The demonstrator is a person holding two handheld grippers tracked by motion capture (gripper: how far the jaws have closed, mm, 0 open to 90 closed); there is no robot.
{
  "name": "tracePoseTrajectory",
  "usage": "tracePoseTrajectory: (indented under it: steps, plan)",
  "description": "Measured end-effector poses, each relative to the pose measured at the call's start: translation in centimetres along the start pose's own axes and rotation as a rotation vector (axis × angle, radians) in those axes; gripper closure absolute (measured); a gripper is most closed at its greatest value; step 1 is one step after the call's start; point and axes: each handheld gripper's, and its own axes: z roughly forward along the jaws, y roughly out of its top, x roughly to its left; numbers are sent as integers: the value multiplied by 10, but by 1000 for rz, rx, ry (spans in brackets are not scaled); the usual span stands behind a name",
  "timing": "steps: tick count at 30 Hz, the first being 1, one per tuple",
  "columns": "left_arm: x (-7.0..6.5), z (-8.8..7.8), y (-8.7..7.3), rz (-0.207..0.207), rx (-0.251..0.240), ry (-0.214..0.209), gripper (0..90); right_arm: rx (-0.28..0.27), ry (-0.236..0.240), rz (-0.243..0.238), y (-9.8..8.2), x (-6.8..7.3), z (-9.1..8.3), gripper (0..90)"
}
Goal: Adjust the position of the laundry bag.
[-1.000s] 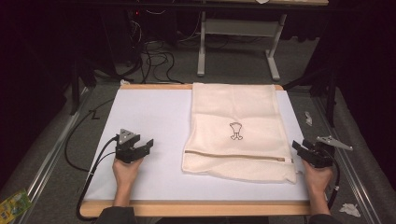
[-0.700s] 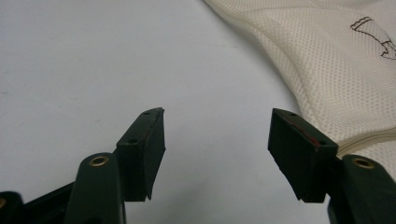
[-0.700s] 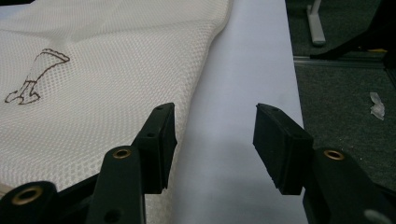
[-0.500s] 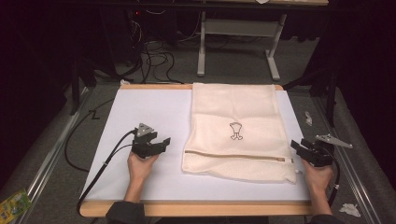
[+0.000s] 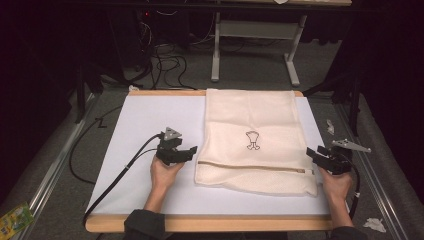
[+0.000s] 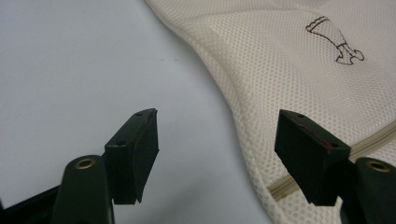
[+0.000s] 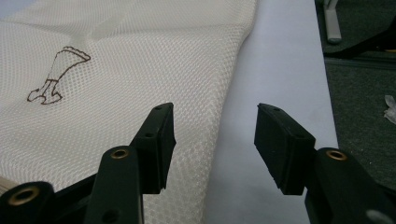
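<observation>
A cream mesh bag (image 5: 250, 120) lies flat on the white table top (image 5: 145, 115), with a brown emblem (image 5: 252, 140) in its middle and a zipper (image 5: 250, 166) near its front edge. My left gripper (image 5: 191, 151) sits just off the bag's left edge, pointing toward it. Its jaws have just been opening and now stand wide. In the left gripper view (image 6: 217, 140) the bag (image 6: 289, 60) edge runs between them, untouched. My right gripper (image 5: 312, 153) rests open at the bag's front right corner. In the right gripper view (image 7: 215, 140) the bag's (image 7: 116, 93) right edge lies under the gap.
A wooden rim (image 5: 210, 223) borders the table's front. Cables (image 5: 165, 60) and a desk's metal legs (image 5: 292, 65) stand on the floor beyond. A green packet (image 5: 15, 219) lies on the floor at front left, crumpled paper (image 5: 374, 224) at front right.
The left hand has carried its gripper rightward across the white surface to the bag's left edge. The right gripper has stayed put.
</observation>
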Motion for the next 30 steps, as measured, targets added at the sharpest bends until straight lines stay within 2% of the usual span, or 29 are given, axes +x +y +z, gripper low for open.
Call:
tracePoseTrajectory:
  steps: [6,9,10,14,17,18,20,25,30]
  plan:
    - [-13,13,9,23,38,-10,292,18,10,0,4,4,4,472]
    - [-16,17,10,23,43,-19,290,21,13,-10,6,6,6,468]
    - [-17,19,11,11,49,-26,285,29,14,-9,7,7,7,462]
    - [-22,28,15,22,75,-18,273,45,12,-18,8,8,12,453]
    - [-24,36,18,17,103,-32,246,64,7,-23,9,9,17,442]
    - [-26,40,18,28,119,-27,244,77,3,-26,11,10,21,437]
    - [-28,46,19,19,121,-29,245,91,2,-23,11,11,23,439]
    - [-29,54,18,10,147,-16,267,110,2,-24,13,13,29,448]
    - [-29,64,16,10,169,-6,377,143,-8,-15,14,12,36,450]
